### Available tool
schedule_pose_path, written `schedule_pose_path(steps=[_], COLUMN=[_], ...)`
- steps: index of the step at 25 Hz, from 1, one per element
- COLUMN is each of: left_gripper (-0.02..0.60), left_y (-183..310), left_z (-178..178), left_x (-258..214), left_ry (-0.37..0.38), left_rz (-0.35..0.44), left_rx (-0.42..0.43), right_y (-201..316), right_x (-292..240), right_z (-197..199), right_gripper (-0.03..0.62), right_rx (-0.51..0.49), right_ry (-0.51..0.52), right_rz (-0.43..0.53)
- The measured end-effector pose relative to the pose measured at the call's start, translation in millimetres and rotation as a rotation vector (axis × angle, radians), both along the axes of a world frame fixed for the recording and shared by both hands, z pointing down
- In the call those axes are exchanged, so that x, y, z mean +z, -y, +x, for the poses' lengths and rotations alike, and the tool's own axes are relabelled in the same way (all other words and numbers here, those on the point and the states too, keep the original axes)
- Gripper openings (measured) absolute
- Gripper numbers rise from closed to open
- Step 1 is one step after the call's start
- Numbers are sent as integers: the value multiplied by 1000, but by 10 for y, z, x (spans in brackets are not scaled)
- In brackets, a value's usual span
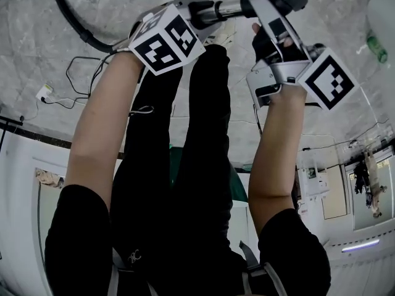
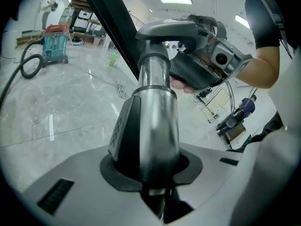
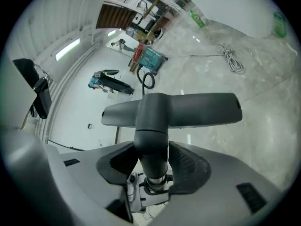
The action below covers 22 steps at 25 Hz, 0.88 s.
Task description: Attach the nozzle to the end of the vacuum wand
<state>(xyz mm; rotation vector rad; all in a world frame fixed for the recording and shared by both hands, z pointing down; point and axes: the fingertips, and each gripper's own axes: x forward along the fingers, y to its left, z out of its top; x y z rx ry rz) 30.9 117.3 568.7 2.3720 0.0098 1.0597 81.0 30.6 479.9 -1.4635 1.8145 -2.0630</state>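
Pale grey marble floor point(image 2: 56, 112), glossy and veined, throws back the lamps. White walls point(image 3: 70, 88) stand all round, 1 carrying a bright strip light point(image 3: 68, 48); a ceiling panel point(image 2: 176, 1) glows overhead. On the floor lie a coiled white cord point(image 3: 233, 60) and a socket strip point(image 1: 44, 92); 1 green bottle point(image 2: 113, 59) stands there.

Green bottle point(image 2: 113, 59), coiled white cable point(image 2: 121, 91), grey marble floor point(image 2: 56, 112)
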Motion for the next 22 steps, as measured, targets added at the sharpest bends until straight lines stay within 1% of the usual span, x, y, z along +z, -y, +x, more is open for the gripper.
schedule_pose_path(steps=[2,5,7,8,9,10,11,13,14,15,16,17,18,19,20,21,22], left_gripper=[124,124,124,124,124,124,124,123,123,121,121,120,120,120,120,120,120], left_y=[-35,-73,-118,-136,-146,-143,-132,-122,-126,-127,-119,-104,-84,-62,-47,-46,-51], left_z=[1,56,55,35,11,-11,-24,-27,-29,-39,-55,-68,-71,-62,-45,-25,-5], left_x=[46,78,108,125,132,122,90,-7,-35,-36,-10,31,75,112,145,177,200], left_ry=[6,18,21,19,16,12,6,-9,-14,-11,1,19,37,51,63,72,78], left_rz=[11,34,29,21,9,-4,-17,-34,-40,-43,-41,-35,-25,-10,6,20,32], left_rx=[-3,-10,-4,2,11,22,35,59,63,58,43,23,2,-17,-34,-49,-62], right_y=[-38,-61,-100,-109,-104,-87,-67,-39,-27,-10,13,39,60,68,56,32,21], right_x=[-47,-72,-39,-23,-19,-34,-70,-174,-211,-219,-197,-157,-109,-56,4,59,90], right_z=[99,224,228,205,174,143,111,34,-7,-43,-67,-72,-58,-27,21,68,88], right_gripper=[186,186,189,189,189,189,189,190,190,190,190,190,190,190,190,190,190], right_rx=[-19,-16,-53,-75,-102,-136,-179,-270,-301,-313,-304,-275,-234,-188,-148,-120,-106], right_ry=[-38,-43,-72,-84,-85,-72,-37,91,154,192,197,172,124,52,-43,-147,-228], right_rz=[-34,-93,-120,-116,-92,-48,12,135,180,203,200,178,144,98,38,-28,-75])
